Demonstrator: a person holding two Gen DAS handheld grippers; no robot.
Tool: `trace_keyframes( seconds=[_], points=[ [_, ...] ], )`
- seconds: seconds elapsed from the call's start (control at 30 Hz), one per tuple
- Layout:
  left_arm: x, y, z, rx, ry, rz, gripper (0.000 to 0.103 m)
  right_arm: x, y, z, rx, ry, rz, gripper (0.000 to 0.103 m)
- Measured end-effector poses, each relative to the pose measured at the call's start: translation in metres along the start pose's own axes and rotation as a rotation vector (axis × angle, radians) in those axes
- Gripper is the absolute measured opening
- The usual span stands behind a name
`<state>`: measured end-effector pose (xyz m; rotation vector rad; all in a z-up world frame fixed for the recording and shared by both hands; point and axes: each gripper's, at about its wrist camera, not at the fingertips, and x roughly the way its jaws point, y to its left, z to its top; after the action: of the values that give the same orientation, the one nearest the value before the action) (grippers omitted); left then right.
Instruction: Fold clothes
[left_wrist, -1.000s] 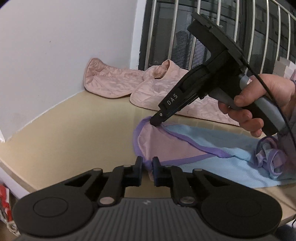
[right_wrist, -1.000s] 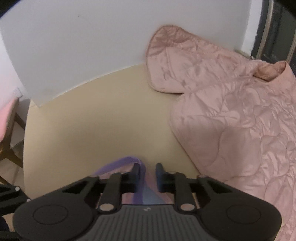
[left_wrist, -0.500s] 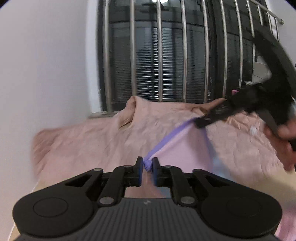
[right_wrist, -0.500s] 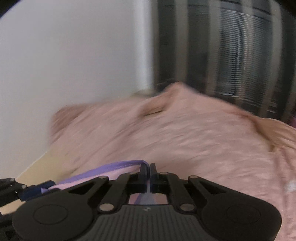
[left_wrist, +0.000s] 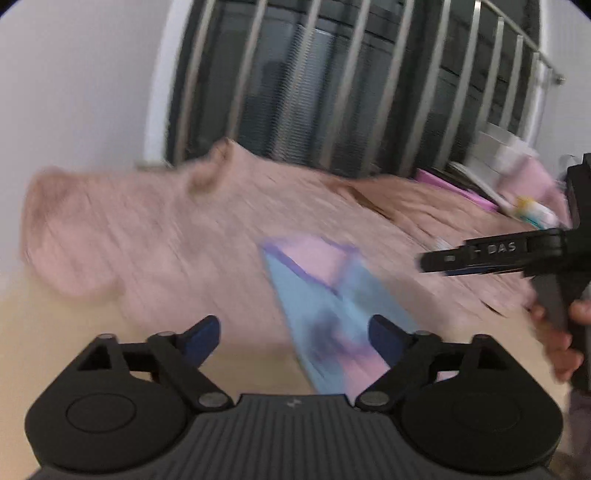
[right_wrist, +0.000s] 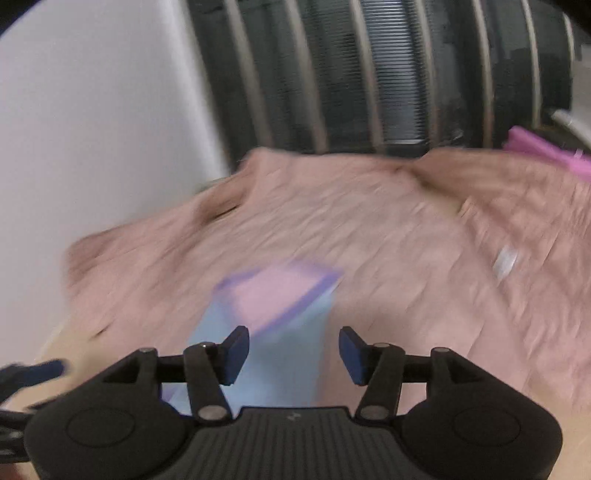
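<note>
A small light-blue and pink garment with purple trim (left_wrist: 325, 295) lies partly on the pink quilted jacket (left_wrist: 155, 236), blurred by motion. My left gripper (left_wrist: 295, 334) has its jaws opening wide, and the garment lies ahead between them without touching the pads. In the right wrist view the same garment (right_wrist: 280, 306) sits just beyond my right gripper (right_wrist: 293, 354), whose jaws are opening with no cloth pressed between them. The right gripper (left_wrist: 428, 263) also shows at the right of the left wrist view, held by a hand (left_wrist: 557, 343).
The pink quilted jacket (right_wrist: 406, 236) spreads across the back of the beige table (left_wrist: 74, 325), against a white wall (left_wrist: 74, 85) and a barred window (left_wrist: 351, 81). Pink and white items (left_wrist: 517, 184) are stacked at the far right.
Both grippers were shut on the garment's purple hem while carrying it toward the jacket. Now both have let go and stand open, and the garment lies folded ahead of them.
</note>
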<state>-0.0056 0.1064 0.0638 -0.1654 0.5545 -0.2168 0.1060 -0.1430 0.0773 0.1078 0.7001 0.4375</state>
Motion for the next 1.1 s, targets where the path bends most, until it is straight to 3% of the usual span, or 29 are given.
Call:
trace_keyframes(
  seconds=[0.1,0.2,0.23,0.27,0.3,0.33,0.37,0.47,0.67,0.8,0.83,0.87,0.93,1.0,1.1],
  points=[
    [-0.003,-0.022,-0.028,0.025,0.047,-0.009,0.097,-0.024,0.014,-0.047,-0.065,0.008,0.083,0.053],
    [-0.001,-0.039,-0.044,0.078,0.067,0.032,0.093,-0.029,0.02,-0.074,-0.106,0.031,0.067,0.052],
    [0.001,-0.041,-0.046,0.085,0.078,0.024,0.079,-0.029,0.016,-0.08,-0.091,0.034,0.066,0.052],
    [0.005,-0.043,-0.048,0.099,0.096,0.009,0.056,-0.028,0.01,-0.085,-0.06,0.047,0.088,0.045],
    [0.01,-0.047,-0.051,0.116,0.12,-0.001,0.046,-0.027,0.005,-0.09,-0.033,0.063,0.112,0.039],
    [0.012,-0.051,-0.054,0.132,0.132,-0.006,0.034,-0.026,0.001,-0.095,-0.016,0.082,0.141,0.026],
    [0.014,-0.055,-0.057,0.146,0.142,-0.01,0.027,-0.025,-0.002,-0.101,-0.001,0.096,0.163,0.019],
    [0.006,-0.065,-0.066,0.179,0.142,-0.015,0.02,-0.033,-0.005,-0.119,0.025,0.082,0.152,0.019],
    [-0.034,-0.071,-0.097,0.227,0.158,-0.003,0.018,-0.079,0.012,-0.164,0.042,0.087,0.141,0.014],
    [-0.063,-0.065,-0.103,0.198,0.17,-0.025,0.02,-0.126,0.014,-0.172,0.068,0.032,0.217,0.017],
    [-0.068,-0.061,-0.1,0.177,0.161,-0.031,0.024,-0.135,0.011,-0.168,0.067,-0.006,0.235,0.025],
    [-0.069,-0.057,-0.096,0.157,0.146,-0.035,0.036,-0.139,0.007,-0.164,0.061,-0.038,0.241,0.032],
    [-0.066,-0.047,-0.084,0.114,0.122,-0.061,0.059,-0.135,-0.001,-0.155,0.049,-0.07,0.223,0.033],
    [-0.053,-0.041,-0.077,0.073,0.125,-0.08,0.068,-0.116,-0.006,-0.148,0.061,-0.03,0.201,0.032],
    [-0.039,-0.038,-0.075,0.017,0.146,-0.116,0.068,-0.085,-0.003,-0.14,0.063,0.032,0.222,0.032]
  ],
)
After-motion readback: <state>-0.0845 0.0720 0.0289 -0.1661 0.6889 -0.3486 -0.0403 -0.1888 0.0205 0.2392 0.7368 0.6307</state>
